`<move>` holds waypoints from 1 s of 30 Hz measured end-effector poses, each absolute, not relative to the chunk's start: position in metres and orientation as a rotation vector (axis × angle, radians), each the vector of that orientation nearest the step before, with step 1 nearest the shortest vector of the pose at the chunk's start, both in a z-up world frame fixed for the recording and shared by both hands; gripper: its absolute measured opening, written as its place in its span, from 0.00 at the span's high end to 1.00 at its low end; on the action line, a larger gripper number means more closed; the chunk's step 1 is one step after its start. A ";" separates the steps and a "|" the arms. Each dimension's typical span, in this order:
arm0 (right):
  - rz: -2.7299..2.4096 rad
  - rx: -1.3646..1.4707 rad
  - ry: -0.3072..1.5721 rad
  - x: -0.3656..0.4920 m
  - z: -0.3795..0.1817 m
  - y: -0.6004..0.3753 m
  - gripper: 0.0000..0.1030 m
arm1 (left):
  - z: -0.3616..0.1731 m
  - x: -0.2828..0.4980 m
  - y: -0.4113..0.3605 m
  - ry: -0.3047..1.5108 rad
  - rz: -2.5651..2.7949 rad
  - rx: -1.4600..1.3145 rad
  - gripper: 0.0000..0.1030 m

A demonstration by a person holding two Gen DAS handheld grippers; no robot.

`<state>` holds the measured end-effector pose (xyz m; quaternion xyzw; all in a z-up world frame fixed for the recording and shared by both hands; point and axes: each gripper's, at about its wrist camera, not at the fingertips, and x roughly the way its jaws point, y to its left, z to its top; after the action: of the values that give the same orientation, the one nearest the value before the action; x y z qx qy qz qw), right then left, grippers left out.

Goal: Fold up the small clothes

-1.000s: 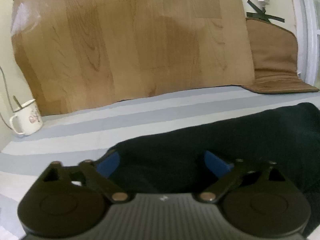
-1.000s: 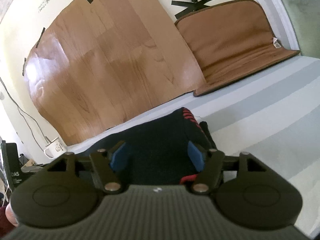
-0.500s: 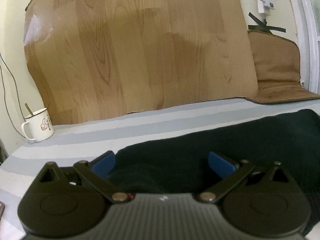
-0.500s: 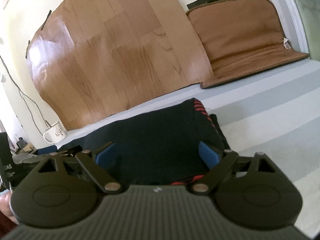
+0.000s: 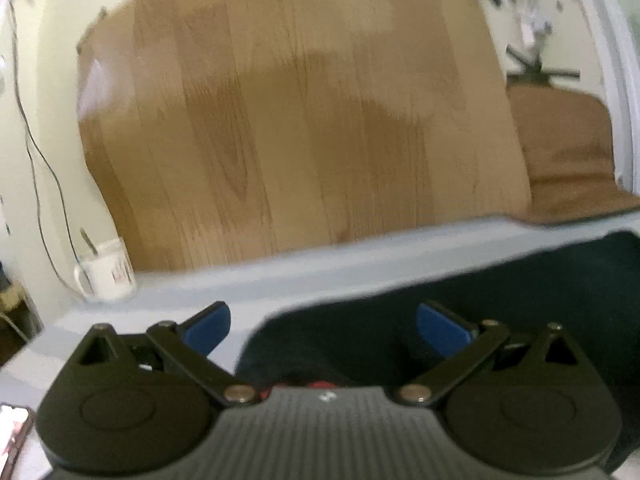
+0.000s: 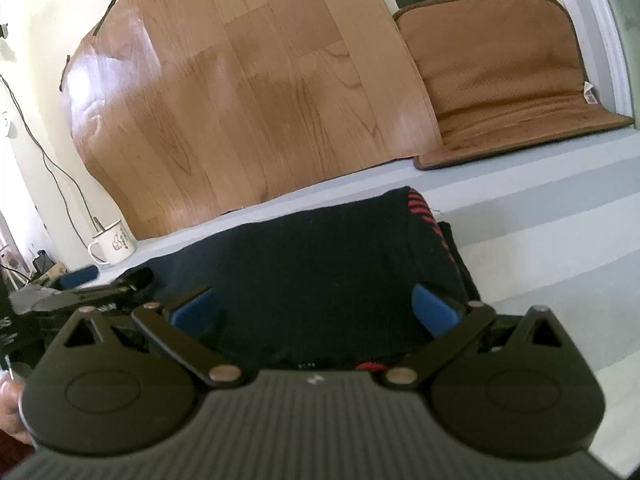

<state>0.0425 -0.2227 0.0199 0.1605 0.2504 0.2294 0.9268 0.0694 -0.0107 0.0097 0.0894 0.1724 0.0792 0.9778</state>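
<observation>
A dark knit garment (image 6: 320, 248) with red stitching (image 6: 420, 204) along its right edge lies folded on the striped grey surface (image 6: 540, 216). My right gripper (image 6: 314, 308) hovers over its near edge. Its jaws are opening wide, and the cloth lies between the blue pads (image 6: 436, 308) without either pressing on it. My left gripper (image 5: 324, 328) is open over the garment's (image 5: 460, 280) left end, its left pad (image 5: 208, 326) over bare surface. In the right wrist view the left gripper (image 6: 108, 284) shows at the garment's left.
A white mug (image 5: 106, 274) with a spoon stands at the back left, also seen as the mug (image 6: 114, 246). A wood-pattern sheet (image 6: 248, 92) and a brown cushion (image 6: 500, 80) lean on the wall. A phone (image 5: 12, 428) lies near left.
My right gripper's jaws have spread much wider over the garment. The left gripper has swung to the left and tilted up, so the garment sits further right in its view.
</observation>
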 end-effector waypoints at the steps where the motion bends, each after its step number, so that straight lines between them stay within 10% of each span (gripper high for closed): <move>1: 0.469 0.327 0.514 0.043 0.020 -0.222 0.00 | 0.012 0.063 -0.013 0.300 0.166 0.193 0.00; 5: 0.471 0.334 0.512 0.042 0.020 -0.224 0.00 | 0.016 0.042 -0.021 0.125 0.184 0.255 0.00; 30: 0.488 0.377 0.504 0.041 0.018 -0.229 0.00 | 0.008 0.081 -0.005 0.430 0.162 0.204 0.00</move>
<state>0.0407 -0.2285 0.0182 0.1834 0.2453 0.2375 0.9218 0.0814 -0.0046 0.0079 0.1007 0.2129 0.0800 0.9686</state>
